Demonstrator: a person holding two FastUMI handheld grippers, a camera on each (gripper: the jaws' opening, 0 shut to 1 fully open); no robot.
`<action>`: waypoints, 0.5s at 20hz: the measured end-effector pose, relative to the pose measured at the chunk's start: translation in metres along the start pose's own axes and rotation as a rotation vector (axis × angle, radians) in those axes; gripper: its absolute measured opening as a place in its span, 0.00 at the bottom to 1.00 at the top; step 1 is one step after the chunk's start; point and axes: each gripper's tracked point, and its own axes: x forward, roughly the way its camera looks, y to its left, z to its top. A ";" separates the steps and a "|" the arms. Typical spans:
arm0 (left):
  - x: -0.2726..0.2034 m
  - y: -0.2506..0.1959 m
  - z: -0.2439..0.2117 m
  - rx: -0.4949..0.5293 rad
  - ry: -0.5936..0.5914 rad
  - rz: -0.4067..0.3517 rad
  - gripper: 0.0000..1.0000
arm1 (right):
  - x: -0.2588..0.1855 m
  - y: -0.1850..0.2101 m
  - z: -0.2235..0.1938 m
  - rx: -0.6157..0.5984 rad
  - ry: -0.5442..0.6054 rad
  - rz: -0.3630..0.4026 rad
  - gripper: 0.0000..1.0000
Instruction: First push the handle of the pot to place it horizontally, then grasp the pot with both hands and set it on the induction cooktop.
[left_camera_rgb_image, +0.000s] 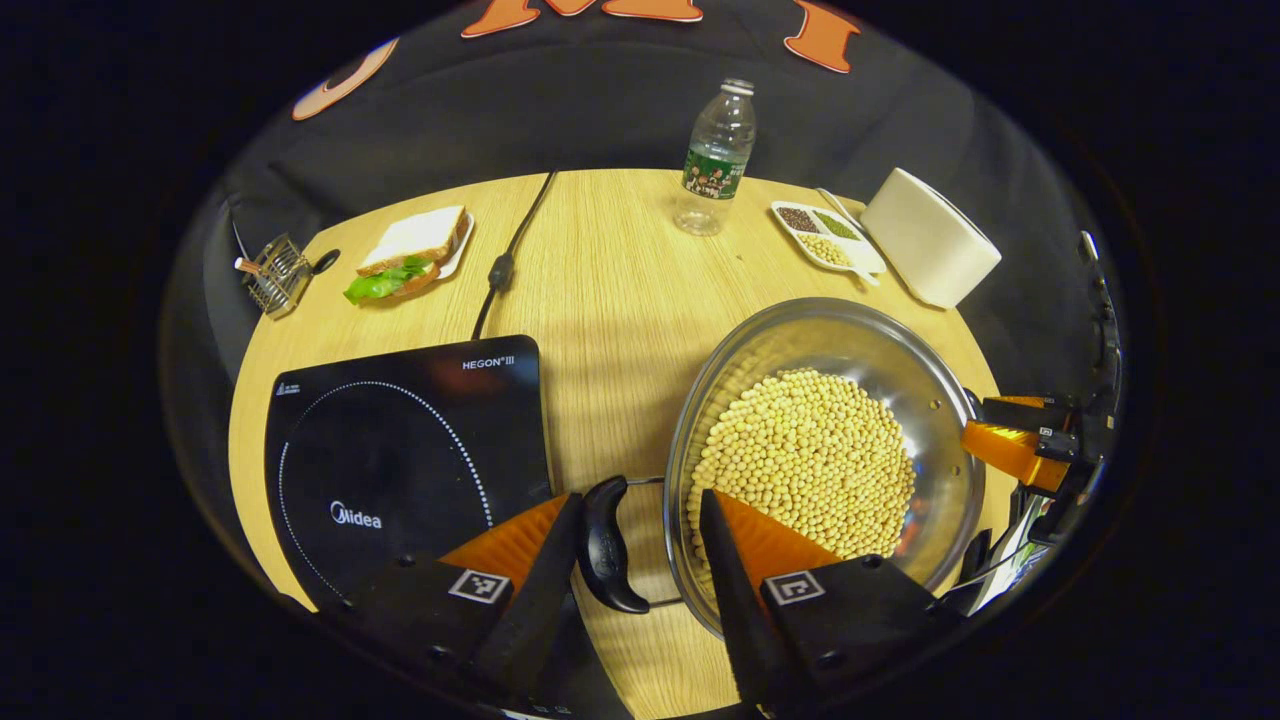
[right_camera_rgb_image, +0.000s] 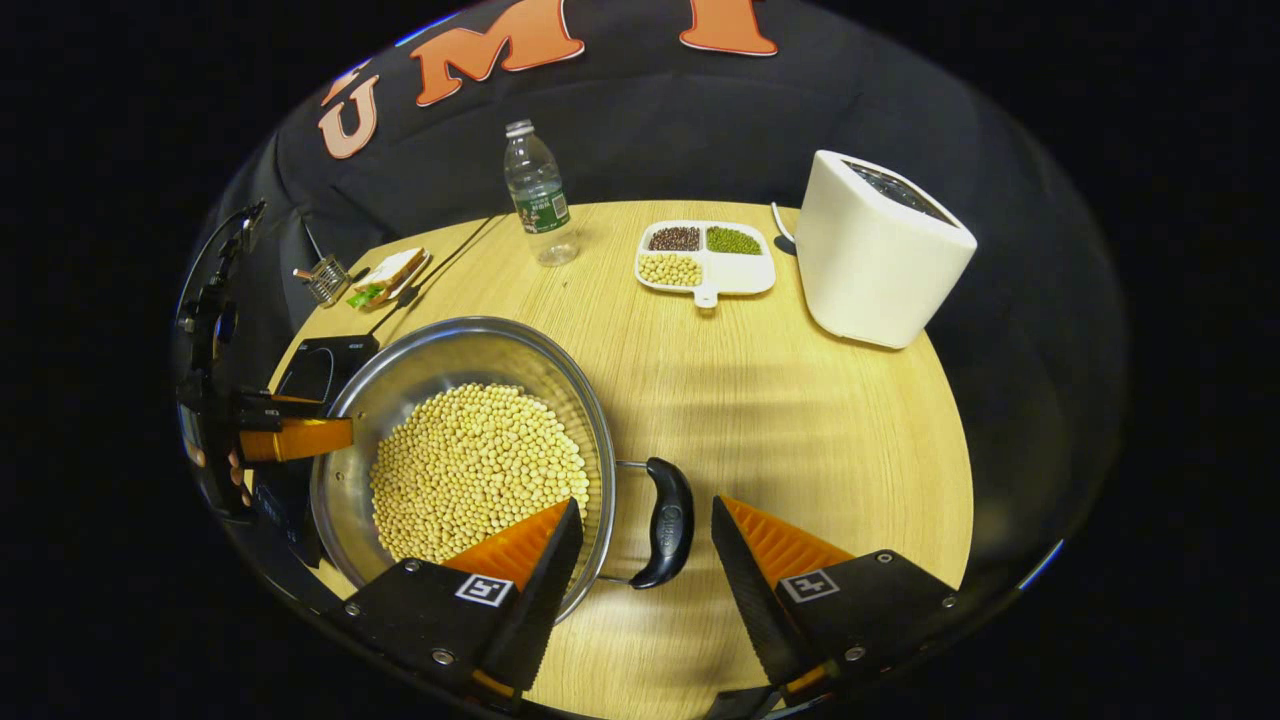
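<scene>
Left gripper (left_camera_rgb_image: 640, 525) spread open, fingers straddling black pot handle (left_camera_rgb_image: 605, 545), no contact visible
Right gripper (right_camera_rgb_image: 645, 530) likewise parted around opposite handle (right_camera_rgb_image: 668, 520), not pressing
Steel pot (left_camera_rgb_image: 940, 400) of soybeans (left_camera_rgb_image: 810, 460) on wooden table (left_camera_rgb_image: 600, 270), just right of induction cooktop (left_camera_rgb_image: 400, 450)
Beyond: water bottle (left_camera_rgb_image: 718, 150), sandwich (left_camera_rgb_image: 410, 250), divided bean dish (right_camera_rgb_image: 705, 255), white container (right_camera_rgb_image: 880, 250)

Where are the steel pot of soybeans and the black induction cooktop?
steel pot of soybeans (left_camera_rgb_image: 940, 400), left gripper view, bare inner wall.
black induction cooktop (left_camera_rgb_image: 400, 450), left gripper view, glass top.
</scene>
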 end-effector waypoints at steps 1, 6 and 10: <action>0.003 -0.001 0.001 0.003 -0.003 0.001 0.72 | 0.004 0.000 0.000 0.005 0.010 -0.002 0.81; 0.006 0.001 0.003 0.006 -0.036 0.010 0.67 | 0.027 -0.002 -0.005 0.030 0.050 -0.031 0.72; 0.010 0.000 0.003 0.026 -0.056 0.021 0.67 | 0.032 -0.003 -0.005 0.052 0.058 -0.040 0.65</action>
